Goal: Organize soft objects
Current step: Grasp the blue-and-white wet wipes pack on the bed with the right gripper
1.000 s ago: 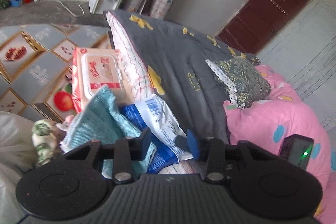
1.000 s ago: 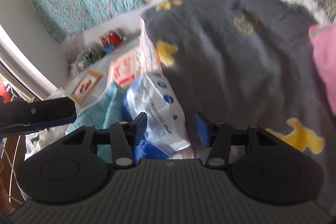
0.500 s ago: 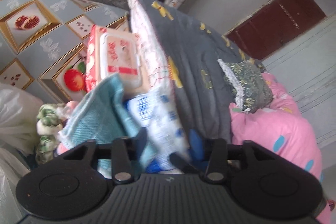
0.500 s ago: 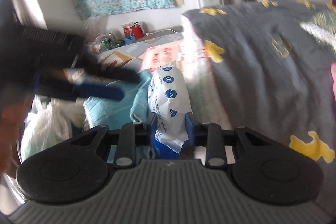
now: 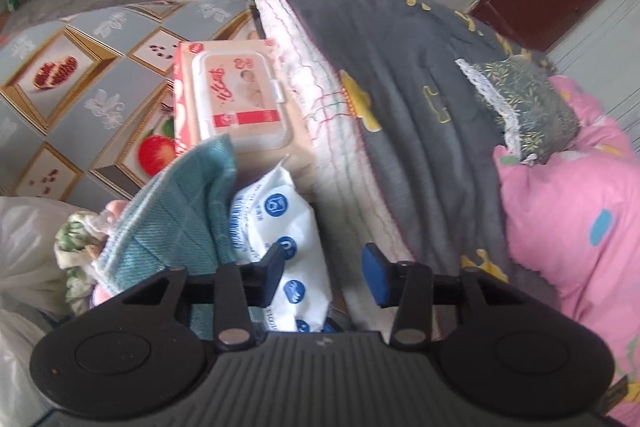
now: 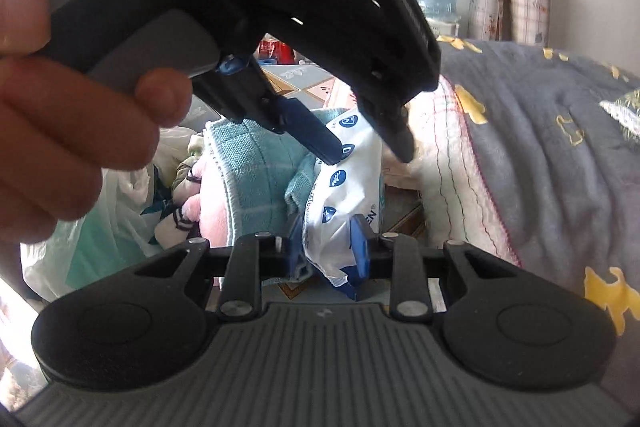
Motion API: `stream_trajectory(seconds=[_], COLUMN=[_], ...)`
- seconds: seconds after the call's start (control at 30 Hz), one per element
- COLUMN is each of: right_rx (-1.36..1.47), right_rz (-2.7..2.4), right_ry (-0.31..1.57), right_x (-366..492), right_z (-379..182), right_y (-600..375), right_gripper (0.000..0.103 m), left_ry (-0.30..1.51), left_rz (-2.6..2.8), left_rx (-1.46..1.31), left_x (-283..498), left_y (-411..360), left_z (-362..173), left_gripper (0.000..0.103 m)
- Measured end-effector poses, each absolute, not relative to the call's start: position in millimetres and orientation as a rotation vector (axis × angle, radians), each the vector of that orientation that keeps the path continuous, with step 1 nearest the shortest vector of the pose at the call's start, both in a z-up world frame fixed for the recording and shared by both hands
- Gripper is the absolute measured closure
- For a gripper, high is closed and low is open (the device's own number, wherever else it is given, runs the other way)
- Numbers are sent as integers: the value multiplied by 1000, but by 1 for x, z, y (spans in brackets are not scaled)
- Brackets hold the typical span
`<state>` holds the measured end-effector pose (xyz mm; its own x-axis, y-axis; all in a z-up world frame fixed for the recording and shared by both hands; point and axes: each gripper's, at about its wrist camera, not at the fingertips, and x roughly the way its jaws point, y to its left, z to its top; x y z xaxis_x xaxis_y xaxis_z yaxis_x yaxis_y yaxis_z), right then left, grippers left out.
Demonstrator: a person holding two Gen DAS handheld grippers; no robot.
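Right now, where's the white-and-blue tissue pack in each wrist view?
Left wrist: tissue pack low centre, right of the teal towel, running down between the left gripper fingers.
Right wrist: tissue pack centre, pinched by the right gripper.
Shared landmark: grey quilt, right of the pack in both.

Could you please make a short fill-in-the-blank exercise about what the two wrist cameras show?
1. The right gripper is shut on the white and blue ____.
2. The teal towel lies against the ____ side of the packet in the left wrist view.
3. The wipes box has a ____ lid.
4. The dark cushion rests on a ____ quilt.

Missing words: packet; left; closed; pink
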<state>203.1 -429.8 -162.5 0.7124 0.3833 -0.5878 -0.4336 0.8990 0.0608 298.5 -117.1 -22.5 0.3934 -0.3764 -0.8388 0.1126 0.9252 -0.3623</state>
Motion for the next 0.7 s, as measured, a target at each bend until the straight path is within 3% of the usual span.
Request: stream_trajectory(seconds=[0.17,0.3,0.5,0.7], right_rx=[-62,-61,-49,4], right_rz=[453,445,440,468], right_ry=[626,617,617,581], right_x=[204,203,200,183], right_z=[-167,-171,-171,-157], right_y=[-432,-430,-430,-441], right_gripper=[77,76,76,76], left_ry=[1083,1113,1098,1063], left_rz=[-226,-170,-168,-238], left_rx=[-153,-80,-90,-154], left_x=[297,304,299,282], left_y=[-121,-130,-130,-117], left_z=[-13,-23,-24,-6], left_gripper=[52,54,77,82])
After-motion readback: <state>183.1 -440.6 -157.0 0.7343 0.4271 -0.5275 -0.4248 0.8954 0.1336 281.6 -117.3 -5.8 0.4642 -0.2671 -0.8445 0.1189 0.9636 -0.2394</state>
